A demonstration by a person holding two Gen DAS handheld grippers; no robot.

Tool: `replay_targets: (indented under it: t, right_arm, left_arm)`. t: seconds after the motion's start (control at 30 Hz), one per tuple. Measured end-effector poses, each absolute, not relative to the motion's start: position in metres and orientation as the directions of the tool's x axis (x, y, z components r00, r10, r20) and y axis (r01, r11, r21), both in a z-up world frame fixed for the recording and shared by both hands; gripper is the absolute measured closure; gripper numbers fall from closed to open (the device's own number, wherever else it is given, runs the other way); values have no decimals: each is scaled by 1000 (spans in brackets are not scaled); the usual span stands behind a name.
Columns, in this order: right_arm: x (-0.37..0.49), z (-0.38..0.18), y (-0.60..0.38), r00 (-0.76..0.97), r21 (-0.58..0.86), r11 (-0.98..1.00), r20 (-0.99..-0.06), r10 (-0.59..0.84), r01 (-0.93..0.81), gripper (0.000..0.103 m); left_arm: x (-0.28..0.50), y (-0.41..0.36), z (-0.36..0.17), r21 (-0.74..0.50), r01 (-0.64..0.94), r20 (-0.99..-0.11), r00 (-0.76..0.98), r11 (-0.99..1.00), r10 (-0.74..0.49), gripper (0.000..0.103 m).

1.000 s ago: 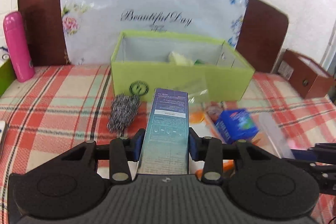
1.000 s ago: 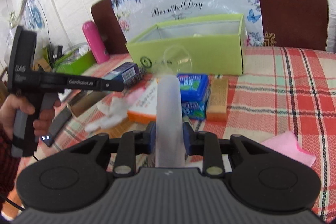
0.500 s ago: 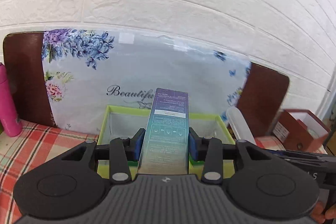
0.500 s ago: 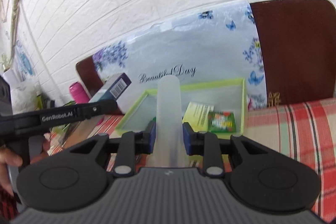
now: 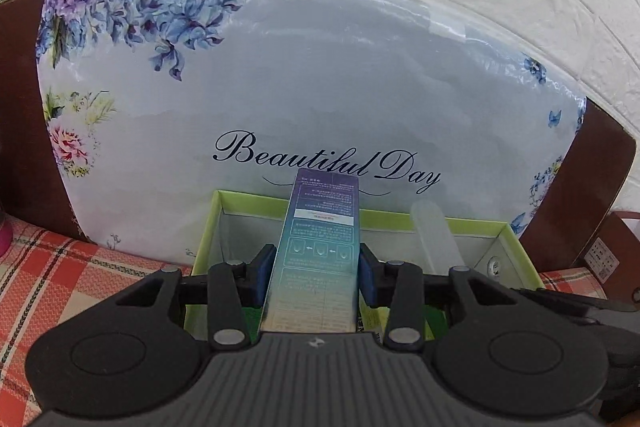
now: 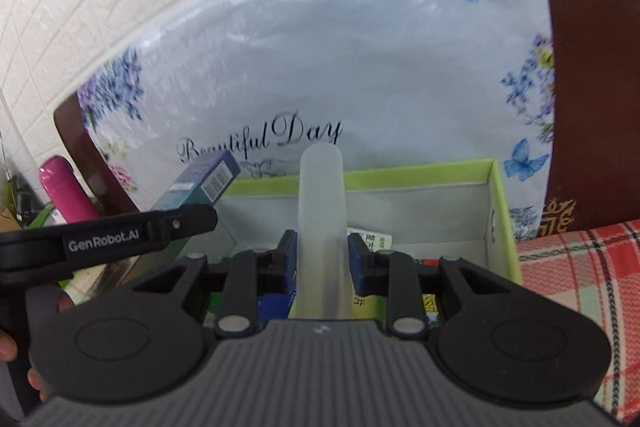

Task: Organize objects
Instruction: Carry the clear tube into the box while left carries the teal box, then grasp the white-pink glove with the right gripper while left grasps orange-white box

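My left gripper (image 5: 318, 273) is shut on a tall purple-to-teal carton (image 5: 320, 251) and holds it over the open green box (image 5: 208, 223). My right gripper (image 6: 322, 259) is shut on a frosted translucent tube (image 6: 321, 211) and holds it over the same green box (image 6: 498, 203). The carton (image 6: 204, 183) and the left gripper's black finger show at the left of the right wrist view. The tube (image 5: 434, 239) shows at the right of the left wrist view. Packets lie on the box floor, mostly hidden by the grippers.
A floral "Beautiful Day" sheet (image 5: 320, 99) leans on a brown headboard (image 6: 592, 67) behind the box. A pink bottle (image 6: 66, 191) stands at the left. Red plaid cloth (image 6: 580, 267) covers the surface. A brown wooden box (image 5: 612, 255) sits at the right.
Both grippers have risen from the cluttered cloth and moved forward to the green box, each still holding its object. The box now lies right under both grippers.
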State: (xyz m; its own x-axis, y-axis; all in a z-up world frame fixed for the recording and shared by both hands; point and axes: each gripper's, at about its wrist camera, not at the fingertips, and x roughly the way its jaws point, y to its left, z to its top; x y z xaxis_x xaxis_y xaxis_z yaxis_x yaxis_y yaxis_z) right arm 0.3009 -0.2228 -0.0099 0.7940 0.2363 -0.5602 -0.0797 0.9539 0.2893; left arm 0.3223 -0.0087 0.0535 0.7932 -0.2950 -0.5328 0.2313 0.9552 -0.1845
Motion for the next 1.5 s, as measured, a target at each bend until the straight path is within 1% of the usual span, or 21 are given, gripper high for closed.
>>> replay_targets:
  t: [0.03, 0.07, 0.1, 0.13, 0.17, 0.2, 0.23, 0.3, 0.33, 0.37, 0.43, 0.57, 0.7, 0.8, 0.93, 1.07, 1.27, 1.5]
  right_arm:
    - [304, -15, -220, 785, 279, 956, -572, 237, -85, 76]
    - [307, -21, -218, 772, 272, 958, -588, 241, -92, 73]
    - [309, -25, -216, 760, 267, 959, -604, 241, -93, 60]
    - [308, -28, -216, 753, 263, 961, -614, 236, -87, 54]
    - [306, -29, -217, 757, 265, 961, -610, 234, -84, 45]
    - [302, -28, -219, 765, 272, 959, -599, 238, -86, 39]
    - [298, -26, -222, 772, 276, 957, -588, 241, -88, 37]
    - [291, -16, -227, 790, 281, 956, -565, 239, -88, 27]
    - [287, -9, -231, 800, 289, 953, -548, 243, -91, 24]
    - [281, -2, -234, 812, 293, 952, -533, 239, -87, 18]
    - [266, 12, -239, 838, 297, 951, -496, 227, -82, 14]
    - [230, 37, -253, 871, 321, 944, -440, 220, -76, 4]
    - [188, 57, -265, 895, 329, 941, -394, 211, -78, 1]
    - [151, 65, -271, 910, 315, 945, -362, 201, -84, 0]
    - [104, 66, -280, 935, 299, 952, -318, 158, -60, 0]
    - [64, 57, -290, 948, 319, 948, -299, 107, -7, 0]
    - [19, 24, -304, 934, 305, 947, -358, 17, 100, 0]
    - [-19, -22, -315, 868, 212, 951, -488, -97, 226, 0]
  left_arm:
    - [321, -8, 51, -185, 227, -526, 799, 956, -291, 41]
    - [319, -7, 49, -183, 210, -519, 809, 960, -276, 25]
    - [316, -6, 48, -181, 201, -506, 820, 963, -266, 22]
    - [313, -4, 48, -179, 202, -492, 829, 963, -265, 22]
    - [310, -2, 49, -181, 208, -486, 831, 961, -272, 22]
    - [308, 0, 52, -185, 212, -487, 829, 960, -277, 22]
    - [304, 1, 55, -188, 206, -490, 828, 960, -274, 22]
    - [296, 3, 64, -192, 198, -484, 833, 961, -268, 22]
    - [290, 3, 70, -195, 198, -474, 838, 961, -269, 22]
    - [283, 3, 75, -197, 200, -461, 845, 960, -271, 22]
    - [269, 0, 87, -195, 203, -445, 853, 960, -271, 21]
    - [236, -9, 105, -157, 175, -479, 847, 972, -230, 21]
    - [194, -15, 110, -154, 186, -460, 856, 970, -237, 21]
    - [162, -16, 106, -167, 198, -448, 857, 966, -253, 19]
    - [128, -20, 92, -167, 212, -464, 845, 963, -267, 19]
    - [104, -24, 69, -172, 227, -503, 816, 959, -284, 19]
    - [87, -31, 32, -174, 220, -576, 768, 960, -280, 19]
    - [80, -28, 10, -172, 209, -615, 741, 963, -271, 19]
